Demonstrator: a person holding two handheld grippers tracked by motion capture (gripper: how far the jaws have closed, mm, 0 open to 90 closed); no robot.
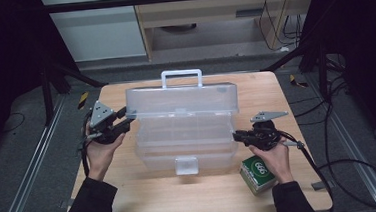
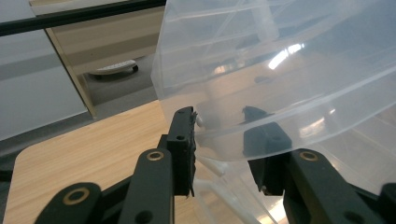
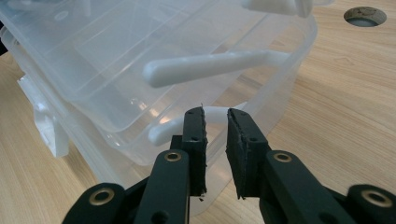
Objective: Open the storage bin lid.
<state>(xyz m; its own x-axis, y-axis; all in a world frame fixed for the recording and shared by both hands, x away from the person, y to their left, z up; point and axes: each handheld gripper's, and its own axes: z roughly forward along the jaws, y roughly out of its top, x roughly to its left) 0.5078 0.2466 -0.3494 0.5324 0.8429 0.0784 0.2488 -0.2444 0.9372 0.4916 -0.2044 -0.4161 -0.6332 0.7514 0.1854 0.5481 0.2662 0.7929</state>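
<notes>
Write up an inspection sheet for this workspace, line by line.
Surface: wooden table, round hole near one corner.
Job's things: clear plastic toolbox, lid raised, inner tray lifted on white arms.
Clutter: green box at the front right.
Grippers: left hand-held gripper straddles the lid's corner, one jaw outside it, one seen through it; right hand-held gripper at the toolbox's right end, jaws narrowly apart, nothing between them.
Cables: black cable trails off the table's right side.
Surroundings: grey floor, metal rails, a cabinet behind.
</notes>
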